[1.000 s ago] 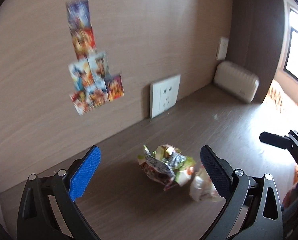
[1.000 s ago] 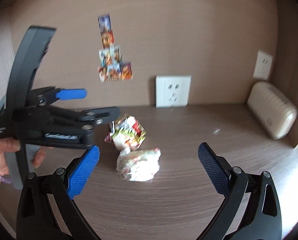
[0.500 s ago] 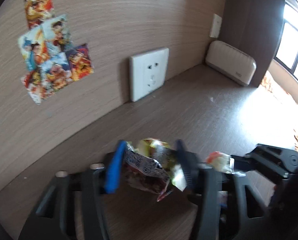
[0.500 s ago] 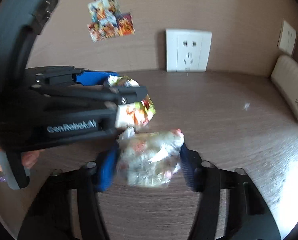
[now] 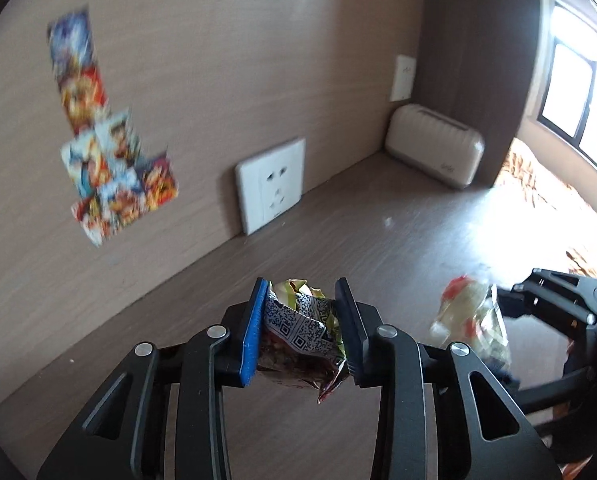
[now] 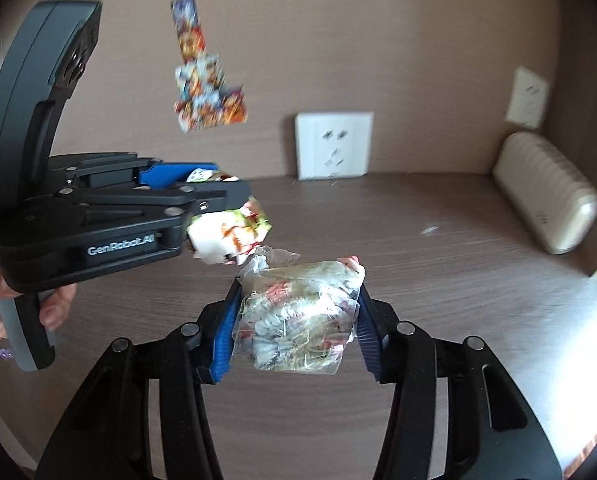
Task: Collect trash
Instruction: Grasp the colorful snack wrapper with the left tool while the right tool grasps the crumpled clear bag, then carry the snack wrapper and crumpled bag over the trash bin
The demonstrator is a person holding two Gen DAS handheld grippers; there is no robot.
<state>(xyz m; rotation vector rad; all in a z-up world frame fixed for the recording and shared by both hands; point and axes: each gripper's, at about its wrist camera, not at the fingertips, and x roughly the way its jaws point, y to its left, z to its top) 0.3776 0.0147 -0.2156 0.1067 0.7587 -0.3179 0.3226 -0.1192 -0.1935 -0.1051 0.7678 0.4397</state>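
Note:
My left gripper (image 5: 301,332) is shut on a crumpled colourful snack wrapper (image 5: 298,330) with a QR code and holds it above the wooden desk (image 5: 378,248). My right gripper (image 6: 296,320) is shut on a crumpled clear plastic wrapper (image 6: 298,312) and holds it off the desk too. The left gripper (image 6: 202,196) with its snack wrapper (image 6: 230,232) shows at the left of the right wrist view. The clear wrapper (image 5: 470,320) shows at the right of the left wrist view.
A white wall socket (image 5: 270,184) and a patch of stickers (image 5: 110,168) are on the back wall. A beige case (image 5: 434,144) lies in the far right corner. A small white scrap (image 6: 430,230) lies on the desk. A window (image 5: 574,92) is at the right.
Both grippers closed on the two wrappers that lay on the desk and have lifted them off the surface.

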